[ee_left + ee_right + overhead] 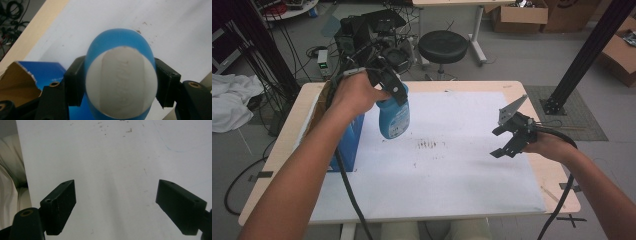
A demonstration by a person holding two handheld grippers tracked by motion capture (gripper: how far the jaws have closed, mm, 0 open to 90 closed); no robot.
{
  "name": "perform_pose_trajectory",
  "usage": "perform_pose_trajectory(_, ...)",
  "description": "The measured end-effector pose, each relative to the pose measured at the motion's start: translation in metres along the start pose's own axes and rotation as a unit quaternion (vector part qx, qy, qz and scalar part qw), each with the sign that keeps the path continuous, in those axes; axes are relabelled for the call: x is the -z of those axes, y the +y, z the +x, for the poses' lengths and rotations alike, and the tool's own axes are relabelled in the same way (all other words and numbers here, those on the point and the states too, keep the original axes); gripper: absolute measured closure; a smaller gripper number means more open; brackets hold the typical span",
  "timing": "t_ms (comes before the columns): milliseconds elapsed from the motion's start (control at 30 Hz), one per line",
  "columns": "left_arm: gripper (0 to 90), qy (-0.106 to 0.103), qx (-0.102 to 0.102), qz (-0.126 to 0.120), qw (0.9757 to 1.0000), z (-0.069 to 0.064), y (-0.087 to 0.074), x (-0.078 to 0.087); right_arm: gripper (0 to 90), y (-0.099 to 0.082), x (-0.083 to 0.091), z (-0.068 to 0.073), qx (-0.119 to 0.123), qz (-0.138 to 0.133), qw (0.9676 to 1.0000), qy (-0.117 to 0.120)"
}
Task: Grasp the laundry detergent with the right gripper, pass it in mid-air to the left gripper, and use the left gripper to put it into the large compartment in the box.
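Meanwhile the left claw (pixel 393 92) clamps the blue bottle (pixel 394 117) beside a torn blue box (pixel 351 137); the right claw (pixel 508 139) gapes empty.

From my remote station I note the wooden table (pixel 556 176), pale-edged, its top mostly covered by a white sheet (pixel 462 165) that carries a patch of brown specks near its middle. Grey floor (pixel 532 60) all around the table. Just beyond the table's far edge: a round black stool (pixel 443 46). Behind the stool, the white leg of a second table (pixel 477 30). Far right of the table: a black metal post (pixel 588 50) on a dark floor mat (pixel 582 120), with cardboard boxes (pixel 519 17) behind. Left of the table: white cloth (pixel 229 102) and trailing black cables (pixel 287 55). Lighting even, dim.
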State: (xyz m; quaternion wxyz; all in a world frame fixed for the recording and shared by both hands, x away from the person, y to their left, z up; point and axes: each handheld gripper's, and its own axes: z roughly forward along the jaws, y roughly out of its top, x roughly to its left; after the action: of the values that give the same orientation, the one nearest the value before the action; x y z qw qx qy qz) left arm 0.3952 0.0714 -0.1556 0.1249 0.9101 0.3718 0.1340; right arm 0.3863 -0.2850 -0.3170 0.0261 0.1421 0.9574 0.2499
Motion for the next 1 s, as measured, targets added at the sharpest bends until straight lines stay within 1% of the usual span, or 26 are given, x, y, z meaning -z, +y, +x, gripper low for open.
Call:
perform_pose_trajectory(133, 38.0, 0.01, 0.034, -0.006, 0.9994, 0.009, -0.001, 0.011, 15.9, -0.002, 0.011, -0.005, 0.003, 0.004, 0.9999, -0.014)
perform_pose_trajectory(233, 38.0, 0.02, 0.049, 0.0, 0.9986, 0.016, -0.003, 0.02, 16.0, -0.003, 0.016, -0.006, 0.011, 0.012, 0.9995, -0.029)
perform_pose_trajectory(267, 38.0, 0.021, 0.061, 0.001, 0.9979, 0.019, -0.003, 0.022, 15.9, -0.003, 0.017, -0.006, 0.013, 0.016, 0.9992, -0.034)
perform_pose_trajectory(300, 38.0, 0.022, 0.071, 0.002, 0.9972, 0.022, -0.004, 0.025, 16.2, -0.004, 0.017, -0.006, 0.017, 0.017, 0.9991, -0.036)
perform_pose_trajectory(367, 38.1, 0.024, 0.091, 0.006, 0.9955, 0.027, -0.006, 0.03, 16.4, -0.006, 0.019, -0.008, 0.019, 0.014, 0.999, -0.039)
perform_pose_trajectory(467, 38.1, 0.029, 0.113, 0.011, 0.9931, 0.036, -0.009, 0.038, 15.8, -0.008, 0.022, -0.008, 0.018, 0.007, 0.9989, -0.043)
perform_pose_trajectory(533, 38.1, 0.036, 0.13, 0.008, 0.9909, 0.042, -0.012, 0.042, 16.1, -0.009, 0.023, -0.007, 0.023, 0.005, 0.9988, -0.042)
perform_pose_trajectory(567, 38.1, 0.041, 0.138, 0.008, 0.9896, 0.044, -0.013, 0.045, 16.1, -0.009, 0.024, -0.007, 0.023, 0.005, 0.9988, -0.042)
perform_pose_trajectory(633, 38.1, 0.051, 0.16, 0.002, 0.9858, 0.049, -0.017, 0.05, 16.1, -0.01, 0.024, -0.006, 0.029, 0.005, 0.9986, -0.043)
perform_pose_trajectory(700, 38.1, 0.061, 0.177, 0.004, 0.9823, 0.055, -0.02, 0.055, 16.0, -0.011, 0.025, -0.006, 0.029, 0.004, 0.9986, -0.045)
perform_pose_trajectory(833, 38.1, 0.08, 0.202, 0.004, 0.9761, 0.064, -0.027, 0.065, 16.0, -0.011, 0.025, -0.007, 0.031, -0.001, 0.9985, -0.044)
perform_pose_trajectory(867, 38.1, 0.083, 0.21, 0.003, 0.9742, 0.067, -0.029, 0.068, 16.0, -0.011, 0.025, -0.007, 0.032, -0.001, 0.9985, -0.045)
perform_pose_trajectory(967, 38.1, 0.088, 0.238, -0.004, 0.9673, 0.076, -0.035, 0.076, 16.0, -0.01, 0.025, -0.007, 0.034, -0.002, 0.9984, -0.046)
perform_pose_trajectory(1000, 38.1, 0.089, 0.244, -0.002, 0.9657, 0.079, -0.038, 0.079, 16.0, -0.01, 0.025, -0.007, 0.035, -0.002, 0.9983, -0.046)
